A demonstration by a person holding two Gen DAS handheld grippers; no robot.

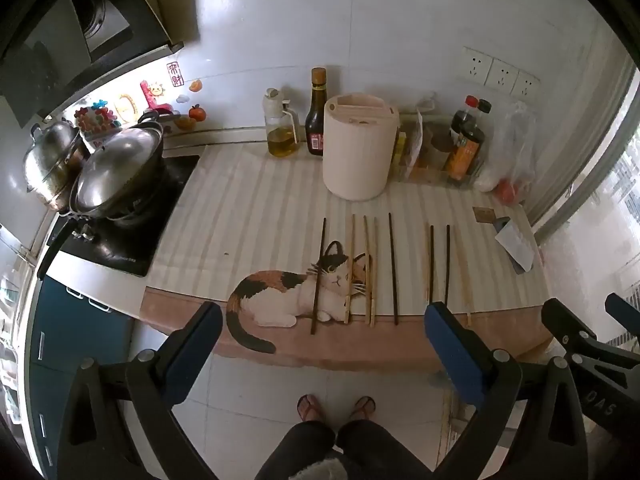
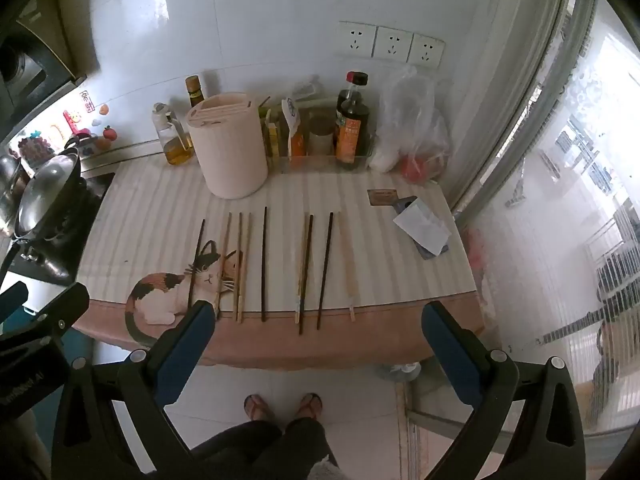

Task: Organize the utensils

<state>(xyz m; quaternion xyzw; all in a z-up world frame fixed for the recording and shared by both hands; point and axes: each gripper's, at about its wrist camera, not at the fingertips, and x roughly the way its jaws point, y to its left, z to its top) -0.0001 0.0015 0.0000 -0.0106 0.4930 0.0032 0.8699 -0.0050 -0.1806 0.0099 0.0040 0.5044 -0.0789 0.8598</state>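
Nothing looks sorted yet: the chopsticks (image 2: 264, 264) all lie in a row on the worktop (image 2: 392, 280), near the pale holder (image 2: 230, 148), while both the left gripper (image 1: 324, 334) and right gripper (image 2: 318, 330) hang wide and empty.

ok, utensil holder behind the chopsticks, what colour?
Pale cream-pink utensil holder, plain, no pattern. Clearest in the right wrist view.

hidden: holder (image 2: 228, 148) contents | cut off: person's legs (image 2: 260, 448), pots (image 1: 52, 164) at left | unreadable: bottle labels (image 2: 347, 136)
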